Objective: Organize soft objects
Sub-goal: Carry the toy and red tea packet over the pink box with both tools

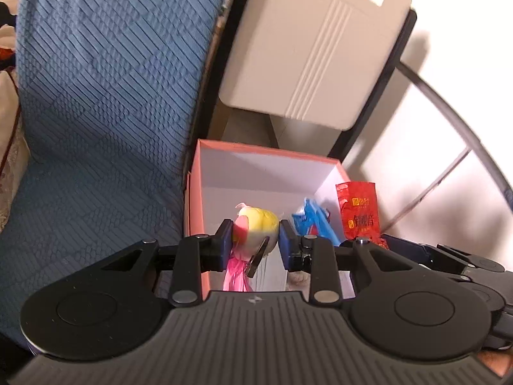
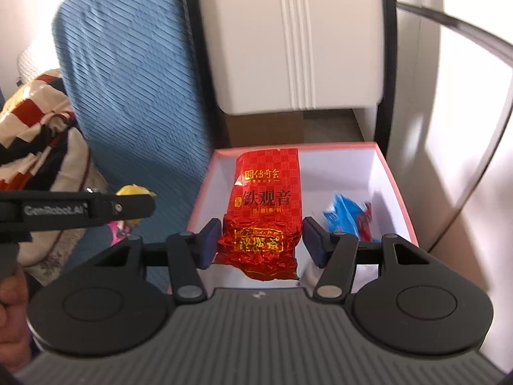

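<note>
Above the pink-rimmed box, open and white inside, set on the floor between a blue quilted cover and a pale cabinet. Held in the right gripper: a red foil tea packet, pinched across its crumpled lower end, jaws fairly wide because the packet is broad, top leaning out over the box so that a release would drop it inside. Held in the left gripper: a small yellow plush toy with pink trailing bits, squeezed between narrower jaws, soft body bulging slightly under the pads. From the left wrist view, seemingly at the box's near left edge; from the right wrist view, beside the box over the blue cover, so probably not yet fully above the opening. Already lying inside, near the right wall: a blue wrapper, blurred, contents unreadable. Judging by this, collection into one container well under way, two items arriving together. Next likely needed: both loads over the opening, then released clear of the rim. Possible snag: light packet catching the wall, or pink strands clinging to a pad.
</note>
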